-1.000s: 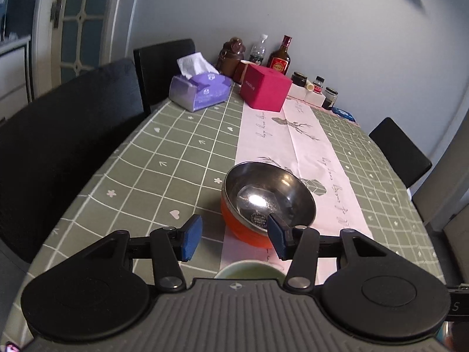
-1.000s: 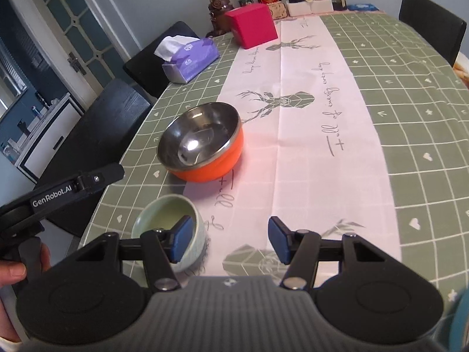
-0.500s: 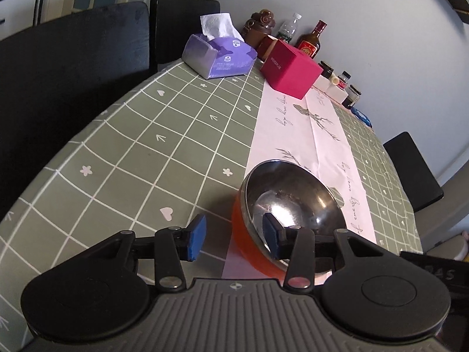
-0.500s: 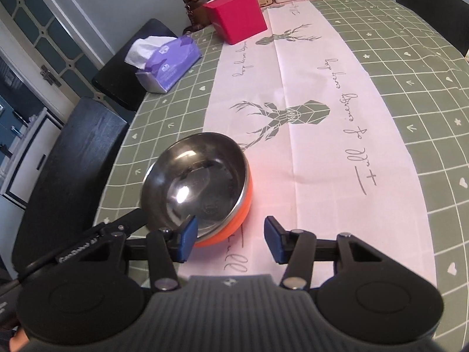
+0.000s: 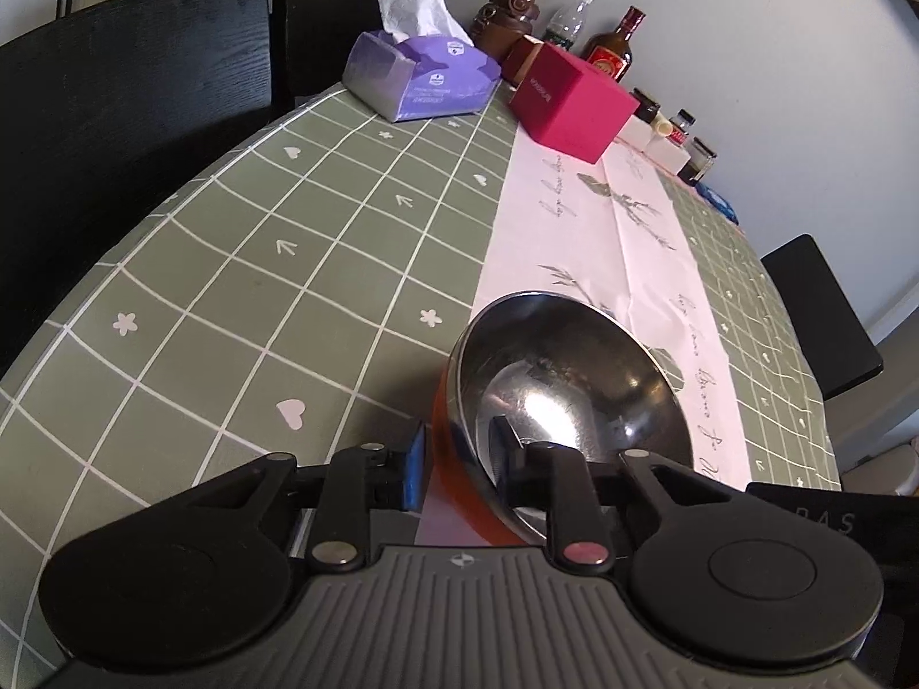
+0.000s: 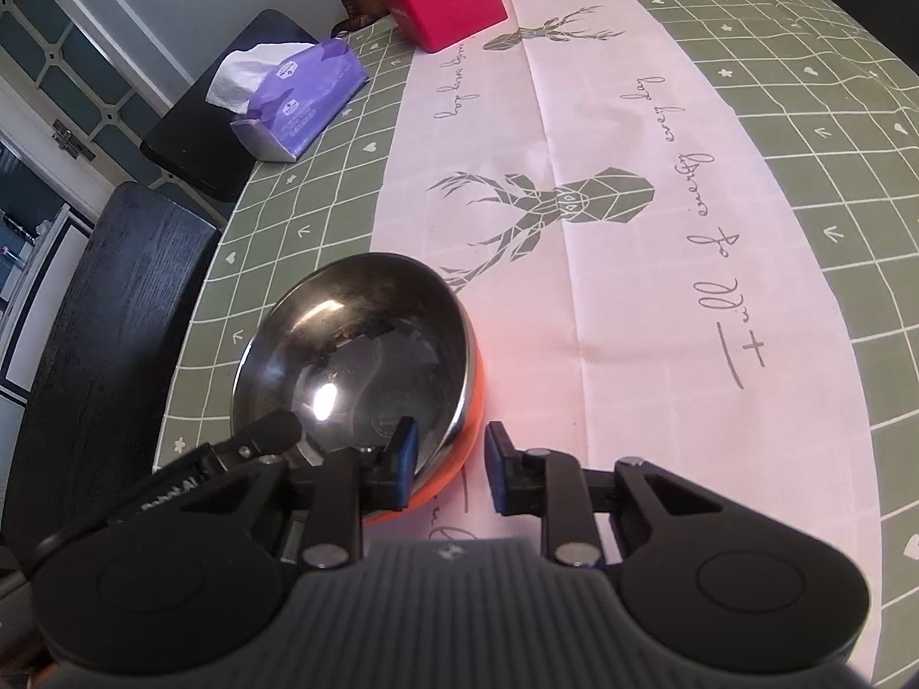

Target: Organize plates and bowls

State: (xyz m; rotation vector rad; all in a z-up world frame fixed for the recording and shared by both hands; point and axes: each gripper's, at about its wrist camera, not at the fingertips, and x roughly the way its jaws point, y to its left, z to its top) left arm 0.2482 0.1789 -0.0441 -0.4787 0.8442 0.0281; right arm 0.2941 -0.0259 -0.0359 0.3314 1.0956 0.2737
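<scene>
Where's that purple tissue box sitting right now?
The purple tissue box sits at the far left of the table, on the green checked cloth, just left of the pink box and in front of a black chair.
</scene>
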